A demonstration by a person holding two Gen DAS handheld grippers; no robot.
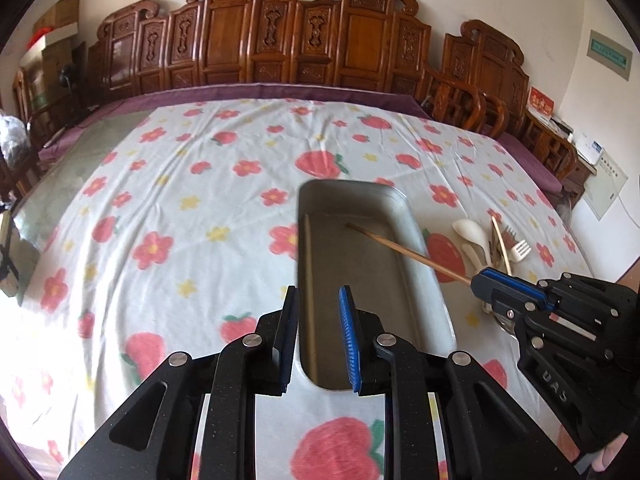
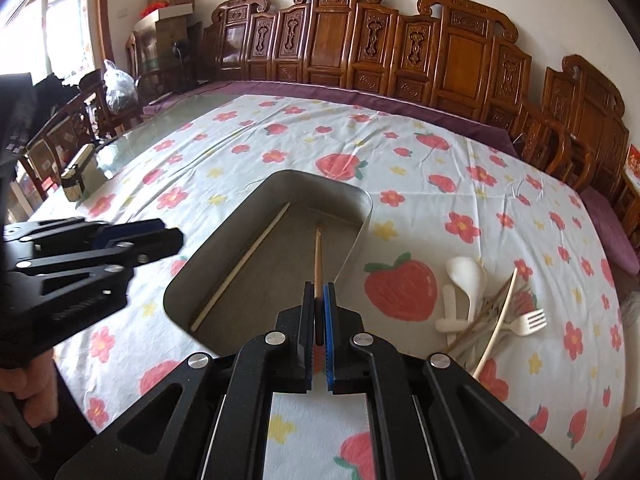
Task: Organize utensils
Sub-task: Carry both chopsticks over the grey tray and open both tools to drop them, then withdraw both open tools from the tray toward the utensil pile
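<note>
Right wrist view: a wooden chopstick (image 2: pixel 318 258) is clamped in the right gripper (image 2: pixel 319 292), its tip over the metal tray (image 2: pixel 362 216), where a pale chopstick (image 2: pixel 240 268) already lies. Lowering and release are judged next. The left gripper (image 1: pixel 318 300) stands parted and empty over the tray's near-left rim. Spoons and forks (image 2: pixel 486 300) wait just beside the tray's right wall, with open tablecloth (image 2: pixel 440 168) beyond.

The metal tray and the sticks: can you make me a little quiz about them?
1. True or false: the right gripper is shut on a chopstick that points into the metal tray.
2. How many chopsticks lie loose inside the tray?
3. Where is the pile of white spoons and forks? A) in the tray B) on the cloth beside the tray C) in the left gripper

Key: 1 true. 2 one, the pale chopstick along the tray's side. 3 B; the left jaws are open and empty.
</note>
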